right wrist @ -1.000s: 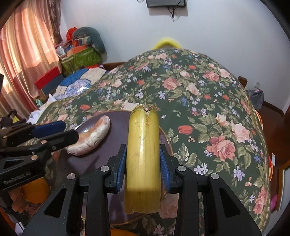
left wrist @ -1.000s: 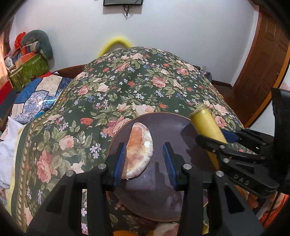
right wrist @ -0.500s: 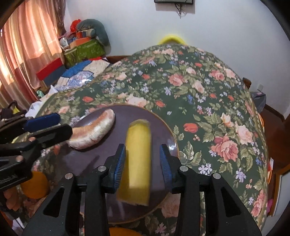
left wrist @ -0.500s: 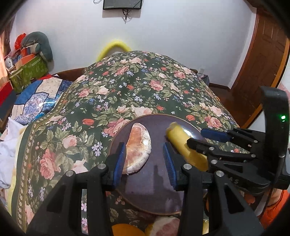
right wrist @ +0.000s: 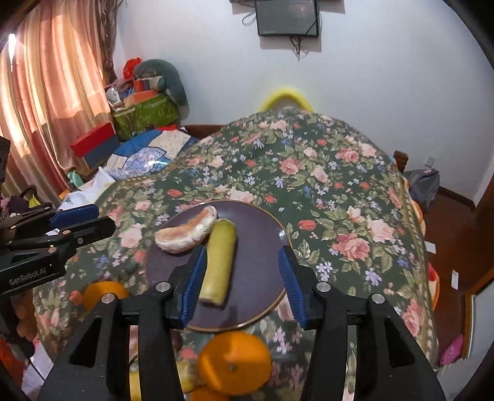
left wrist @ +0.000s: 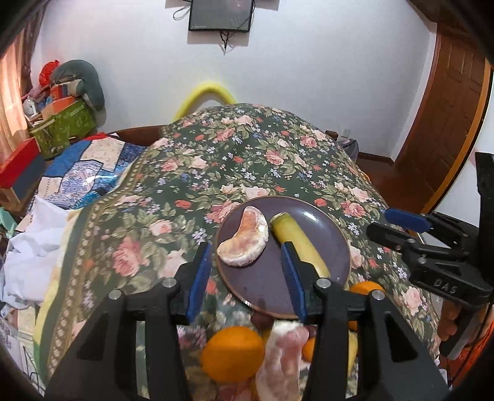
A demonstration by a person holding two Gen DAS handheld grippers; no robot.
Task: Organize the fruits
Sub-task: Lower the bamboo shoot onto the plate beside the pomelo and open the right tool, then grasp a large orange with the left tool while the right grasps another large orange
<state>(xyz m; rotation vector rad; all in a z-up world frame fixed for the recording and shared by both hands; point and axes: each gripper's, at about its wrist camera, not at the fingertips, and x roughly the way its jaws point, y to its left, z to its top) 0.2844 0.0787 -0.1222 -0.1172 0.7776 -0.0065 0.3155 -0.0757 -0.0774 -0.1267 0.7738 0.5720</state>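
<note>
Now my right gripper (right wrist: 240,277) hung with jaws apart over the banana (right wrist: 218,265) on the plate (right wrist: 265,222); my left gripper (left wrist: 247,277) gaped, empty.

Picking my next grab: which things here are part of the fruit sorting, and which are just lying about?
Job:
purple plate
pomelo segment on the plate
yellow banana piece on the plate beside it
oranges near the plate's front edge
peeled segment in the near pile

Lying about:
floral cloth
red box
green box
wall screen
</note>
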